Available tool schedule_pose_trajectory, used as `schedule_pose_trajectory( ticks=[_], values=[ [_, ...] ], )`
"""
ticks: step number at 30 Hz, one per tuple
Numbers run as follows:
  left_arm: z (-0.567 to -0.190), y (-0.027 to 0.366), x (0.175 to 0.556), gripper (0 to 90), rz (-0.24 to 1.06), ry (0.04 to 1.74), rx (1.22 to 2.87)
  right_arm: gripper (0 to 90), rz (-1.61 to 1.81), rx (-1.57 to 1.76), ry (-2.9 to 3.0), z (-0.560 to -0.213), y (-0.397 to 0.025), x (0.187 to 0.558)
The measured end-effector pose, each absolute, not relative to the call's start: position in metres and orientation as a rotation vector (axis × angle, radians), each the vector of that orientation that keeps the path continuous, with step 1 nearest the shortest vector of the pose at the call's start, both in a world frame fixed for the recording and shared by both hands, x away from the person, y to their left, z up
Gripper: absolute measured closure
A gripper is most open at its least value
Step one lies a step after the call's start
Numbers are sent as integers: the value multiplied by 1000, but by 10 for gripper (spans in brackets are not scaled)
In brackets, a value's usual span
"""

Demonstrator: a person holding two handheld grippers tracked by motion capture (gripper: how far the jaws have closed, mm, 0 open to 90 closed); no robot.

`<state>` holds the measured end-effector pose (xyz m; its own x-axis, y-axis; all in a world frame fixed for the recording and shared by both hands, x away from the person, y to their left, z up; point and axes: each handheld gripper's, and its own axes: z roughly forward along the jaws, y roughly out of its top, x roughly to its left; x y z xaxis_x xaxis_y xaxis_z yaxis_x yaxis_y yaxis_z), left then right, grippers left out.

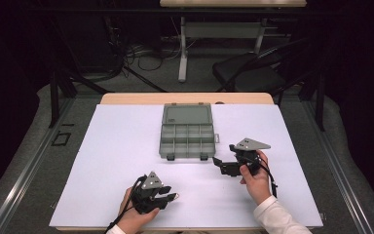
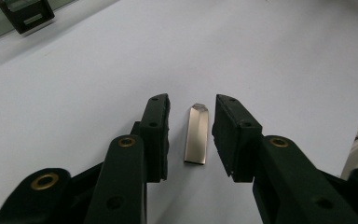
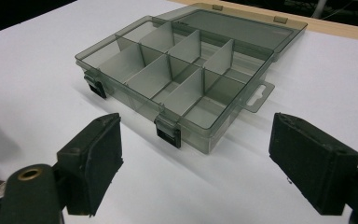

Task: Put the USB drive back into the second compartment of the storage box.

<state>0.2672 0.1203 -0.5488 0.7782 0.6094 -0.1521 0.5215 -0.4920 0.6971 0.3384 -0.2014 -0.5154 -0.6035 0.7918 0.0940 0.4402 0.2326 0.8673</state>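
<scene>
Your left gripper [image 2: 189,135] sits open astride the metal USB stick [image 2: 196,134], whose long axis points to 12 o'clock between the jaws, while your right gripper [image 3: 196,168] waits open facing the organizer box [image 3: 186,74].

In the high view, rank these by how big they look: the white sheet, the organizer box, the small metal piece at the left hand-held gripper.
1. White sheet, covering most of the table.
2. Organizer box, lid open.
3. Metal piece, a sliver between the left hand-held gripper jaws.
</scene>
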Motion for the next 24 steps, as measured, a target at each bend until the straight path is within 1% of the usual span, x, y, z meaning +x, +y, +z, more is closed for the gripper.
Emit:
schedule_pose_trajectory(
  ticks=[24],
  values=[
    [-556,114,265,730,142,830,2208,169,1312,1141,2156,-518,-201,339]
  ],
)
